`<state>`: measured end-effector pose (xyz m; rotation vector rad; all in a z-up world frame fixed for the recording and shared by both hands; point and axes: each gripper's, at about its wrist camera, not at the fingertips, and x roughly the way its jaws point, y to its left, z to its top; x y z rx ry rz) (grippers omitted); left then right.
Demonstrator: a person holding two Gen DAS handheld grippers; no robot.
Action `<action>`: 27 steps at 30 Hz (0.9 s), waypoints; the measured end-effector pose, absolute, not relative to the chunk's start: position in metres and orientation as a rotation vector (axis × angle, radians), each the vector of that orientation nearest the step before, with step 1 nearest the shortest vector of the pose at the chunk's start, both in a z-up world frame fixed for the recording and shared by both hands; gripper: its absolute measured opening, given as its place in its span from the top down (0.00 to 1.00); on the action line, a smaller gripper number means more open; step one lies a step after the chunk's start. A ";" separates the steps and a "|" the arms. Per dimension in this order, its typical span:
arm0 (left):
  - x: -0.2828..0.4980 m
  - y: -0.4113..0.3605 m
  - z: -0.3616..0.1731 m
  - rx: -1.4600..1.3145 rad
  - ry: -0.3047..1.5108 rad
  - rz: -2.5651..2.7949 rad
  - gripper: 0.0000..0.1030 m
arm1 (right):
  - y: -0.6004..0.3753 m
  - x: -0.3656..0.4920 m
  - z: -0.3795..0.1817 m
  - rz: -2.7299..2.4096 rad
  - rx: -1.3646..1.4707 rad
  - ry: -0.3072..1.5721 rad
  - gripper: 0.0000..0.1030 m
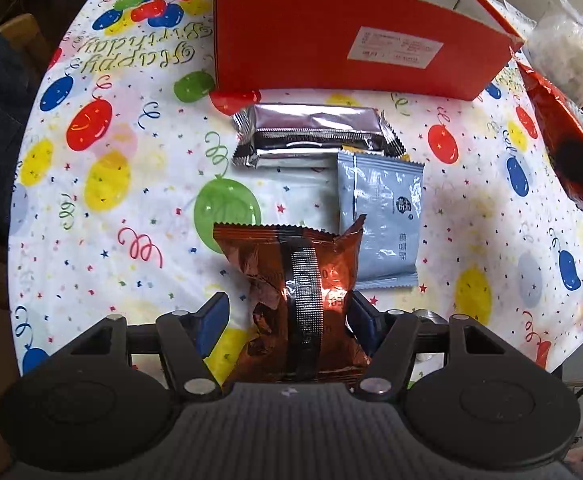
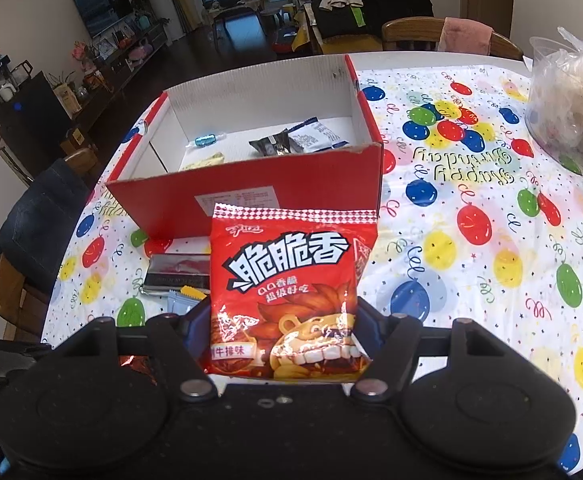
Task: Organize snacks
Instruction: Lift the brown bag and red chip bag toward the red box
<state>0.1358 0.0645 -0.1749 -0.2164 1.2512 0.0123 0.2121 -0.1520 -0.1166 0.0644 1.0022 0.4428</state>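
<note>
A crinkled copper-brown snack bag (image 1: 291, 280) sits between the fingers of my left gripper (image 1: 289, 308). The left blue pad (image 1: 213, 320) stands clear of it with tablecloth showing in the gap, so this gripper is open. Beyond it lie silver packets (image 1: 311, 132) and a pale blue packet (image 1: 383, 220), in front of the open red box (image 1: 331, 40). My right gripper (image 2: 283, 316) is shut on a red snack bag (image 2: 291, 280), held upright before the red box (image 2: 251, 184). Several small snacks (image 2: 291, 140) lie inside the box.
A balloon-print tablecloth (image 2: 471, 220) covers the table. A clear tub with a plastic bag of white food (image 2: 567, 108) stands at the far right. Wooden chairs (image 2: 411, 32) ring the table, one draped with dark cloth (image 2: 35, 216) on the left.
</note>
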 end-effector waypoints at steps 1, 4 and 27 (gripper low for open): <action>0.136 0.065 -0.176 -0.226 1.253 0.013 0.41 | -0.152 0.212 -0.117 0.443 0.064 1.002 0.32; 0.135 0.066 -0.177 -0.248 1.252 0.000 0.51 | -0.153 0.211 -0.117 0.438 0.067 1.005 0.32; 0.132 0.085 -0.097 -0.312 1.045 0.015 0.53 | -0.151 0.210 -0.086 0.445 0.065 0.930 0.32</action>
